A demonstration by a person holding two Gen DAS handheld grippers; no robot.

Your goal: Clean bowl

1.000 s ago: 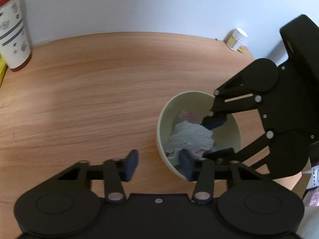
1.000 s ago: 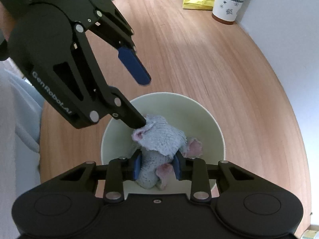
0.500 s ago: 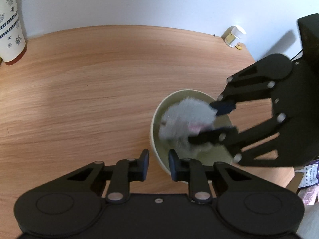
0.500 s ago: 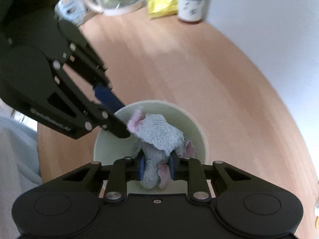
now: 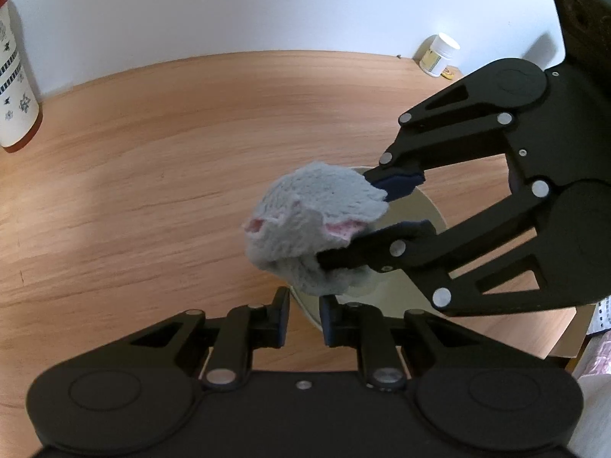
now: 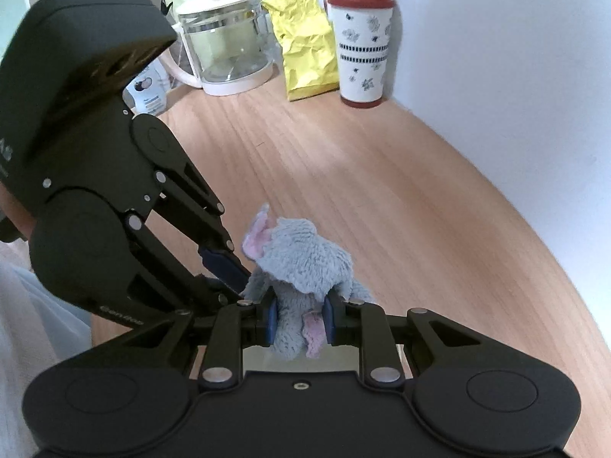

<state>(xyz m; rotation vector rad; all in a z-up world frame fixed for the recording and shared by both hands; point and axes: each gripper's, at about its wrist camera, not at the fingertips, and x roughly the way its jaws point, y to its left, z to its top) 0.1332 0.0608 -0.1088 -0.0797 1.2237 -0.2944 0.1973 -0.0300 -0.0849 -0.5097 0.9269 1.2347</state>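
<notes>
A pale cream bowl (image 5: 429,213) stands on the wooden table (image 5: 160,160). My left gripper (image 5: 303,322) is shut on the bowl's near rim, one finger inside and one outside. My right gripper (image 6: 298,322) is shut on a grey cloth with pink edging (image 6: 301,263) and holds it raised above the bowl; the cloth (image 5: 309,221) covers much of the bowl in the left wrist view. In the right wrist view only a sliver of the bowl (image 6: 301,360) shows under the fingers.
A patterned tumbler with a red lid (image 6: 361,44), a yellow bag (image 6: 305,44) and a glass jug (image 6: 223,38) stand at the table's far end. A small white jar (image 5: 437,55) sits by the wall. The table edge runs along the right.
My left gripper closed on the bowl's rim. My right gripper lifted the cloth up out of the bowl and tilted toward the far end of the table.
</notes>
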